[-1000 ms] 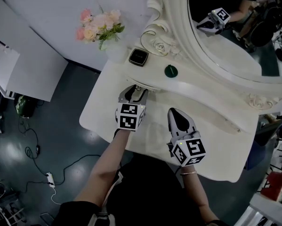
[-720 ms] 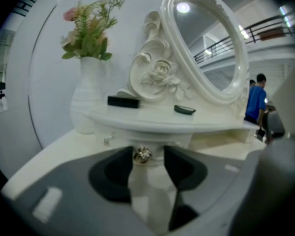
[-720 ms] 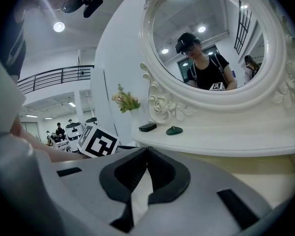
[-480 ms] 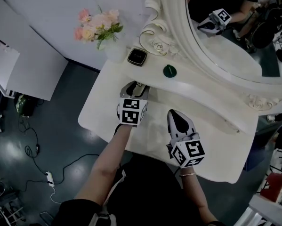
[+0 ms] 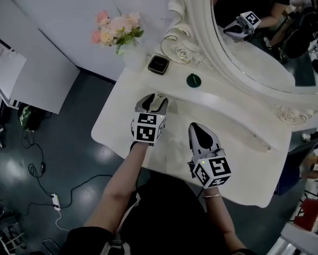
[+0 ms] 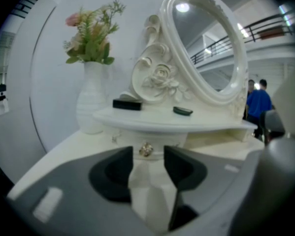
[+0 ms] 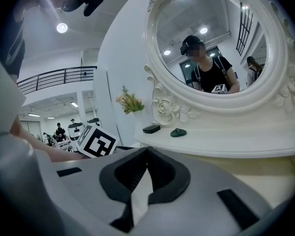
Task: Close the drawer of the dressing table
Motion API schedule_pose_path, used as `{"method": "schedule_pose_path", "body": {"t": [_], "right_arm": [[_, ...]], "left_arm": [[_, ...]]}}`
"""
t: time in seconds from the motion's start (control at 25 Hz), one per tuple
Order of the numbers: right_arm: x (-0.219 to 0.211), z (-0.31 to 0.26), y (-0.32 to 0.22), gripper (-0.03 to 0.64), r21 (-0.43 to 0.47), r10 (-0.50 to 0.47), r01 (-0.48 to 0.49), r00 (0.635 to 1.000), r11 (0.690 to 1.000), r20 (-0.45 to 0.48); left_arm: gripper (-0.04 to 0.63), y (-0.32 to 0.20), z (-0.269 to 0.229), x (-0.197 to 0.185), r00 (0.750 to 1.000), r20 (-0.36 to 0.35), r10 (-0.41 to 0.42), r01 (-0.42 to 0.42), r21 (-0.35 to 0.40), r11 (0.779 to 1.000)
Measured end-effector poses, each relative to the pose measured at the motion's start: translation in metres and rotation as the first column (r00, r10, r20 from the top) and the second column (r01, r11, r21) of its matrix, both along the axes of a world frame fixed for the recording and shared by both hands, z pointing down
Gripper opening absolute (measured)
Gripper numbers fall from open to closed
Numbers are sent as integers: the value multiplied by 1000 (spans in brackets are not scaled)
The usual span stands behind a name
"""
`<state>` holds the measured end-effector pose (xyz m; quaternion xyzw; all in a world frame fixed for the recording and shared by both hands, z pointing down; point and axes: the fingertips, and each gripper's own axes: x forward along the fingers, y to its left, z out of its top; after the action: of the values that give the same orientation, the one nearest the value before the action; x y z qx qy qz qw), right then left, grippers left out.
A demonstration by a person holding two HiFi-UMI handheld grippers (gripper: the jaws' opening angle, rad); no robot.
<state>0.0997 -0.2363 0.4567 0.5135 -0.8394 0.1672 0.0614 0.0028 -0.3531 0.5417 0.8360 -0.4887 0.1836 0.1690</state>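
Left gripper, jaws slightly apart, faces the round brass knob of the small white drawer dead ahead. Right gripper, jaws together, lies farther off

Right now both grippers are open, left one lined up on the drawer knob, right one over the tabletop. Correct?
One error: the right gripper is shut; the right gripper view shows its jaws meeting at the tips. The rest holds: left gripper open, lined up on the drawer knob, right one over the tabletop.
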Motion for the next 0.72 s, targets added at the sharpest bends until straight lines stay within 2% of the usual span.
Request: {"method": "schedule_pose_path", "body": {"t": [0.72], "right_arm": [[-22, -12, 27, 5, 38, -7, 8, 1000, 999, -11]], "left_arm": [[153, 58, -41, -51, 999, -31, -30, 32, 70, 997]]}}
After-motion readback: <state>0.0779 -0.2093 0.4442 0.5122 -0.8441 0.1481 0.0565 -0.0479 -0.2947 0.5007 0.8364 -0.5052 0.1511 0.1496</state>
